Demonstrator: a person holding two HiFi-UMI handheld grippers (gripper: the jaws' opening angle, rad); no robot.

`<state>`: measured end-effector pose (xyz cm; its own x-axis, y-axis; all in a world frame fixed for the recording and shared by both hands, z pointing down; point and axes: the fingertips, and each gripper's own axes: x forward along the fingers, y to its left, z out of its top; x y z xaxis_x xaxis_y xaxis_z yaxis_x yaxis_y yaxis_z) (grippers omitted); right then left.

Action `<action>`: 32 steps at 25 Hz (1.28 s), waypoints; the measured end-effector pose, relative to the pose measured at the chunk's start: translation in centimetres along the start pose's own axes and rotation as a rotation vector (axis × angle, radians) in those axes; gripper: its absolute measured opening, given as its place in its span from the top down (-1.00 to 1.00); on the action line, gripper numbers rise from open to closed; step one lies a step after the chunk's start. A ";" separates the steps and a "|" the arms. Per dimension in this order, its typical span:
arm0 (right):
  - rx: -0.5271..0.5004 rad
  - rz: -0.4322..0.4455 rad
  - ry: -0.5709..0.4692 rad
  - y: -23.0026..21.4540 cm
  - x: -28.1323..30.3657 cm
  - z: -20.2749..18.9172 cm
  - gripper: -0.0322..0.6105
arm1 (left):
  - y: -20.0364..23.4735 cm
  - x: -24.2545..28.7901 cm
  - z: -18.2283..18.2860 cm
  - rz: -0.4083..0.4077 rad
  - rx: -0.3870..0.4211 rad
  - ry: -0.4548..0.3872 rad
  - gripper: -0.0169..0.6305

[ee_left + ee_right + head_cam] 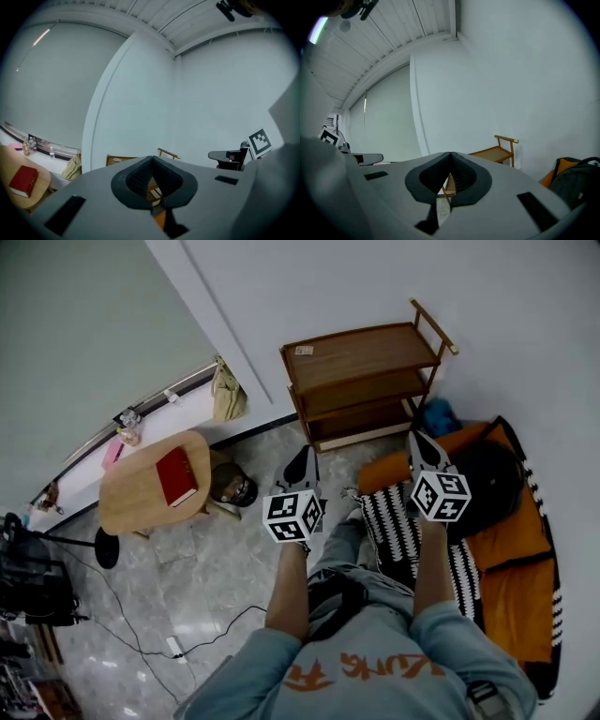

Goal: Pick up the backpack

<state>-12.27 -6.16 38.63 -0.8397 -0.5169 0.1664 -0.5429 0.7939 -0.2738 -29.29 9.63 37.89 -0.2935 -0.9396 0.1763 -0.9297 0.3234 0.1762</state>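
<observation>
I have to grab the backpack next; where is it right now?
In the head view the black backpack lies at the right on the orange mat, beside the right gripper and right of the wooden shelf.

Orange lettering (394, 667) on sweatshirt (375, 638), upside down, illegible, shelf label (304, 351) unreadable

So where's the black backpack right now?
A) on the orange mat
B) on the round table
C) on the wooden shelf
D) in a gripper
A: the backpack lies on the orange mat, with neither gripper holding it.
</observation>
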 end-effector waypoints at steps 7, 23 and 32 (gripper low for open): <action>0.070 -0.140 0.022 -7.3 0.9 -1.5 0.90 | -5.0 8.1 -2.9 -0.168 0.042 0.120 0.89; 0.244 -0.453 0.096 -19.7 4.9 -6.2 0.90 | -12.1 24.9 -8.5 -0.499 0.050 0.343 0.88; 0.332 -0.686 0.094 -25.7 0.8 -8.3 0.90 | -18.3 30.4 -12.8 -0.678 0.074 0.463 0.88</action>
<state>0.96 -24.36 53.65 -0.3212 -0.8176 0.4780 -0.9239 0.1596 -0.3479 -18.39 -23.40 52.39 0.4436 -0.7814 0.4390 -0.8889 -0.3211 0.3266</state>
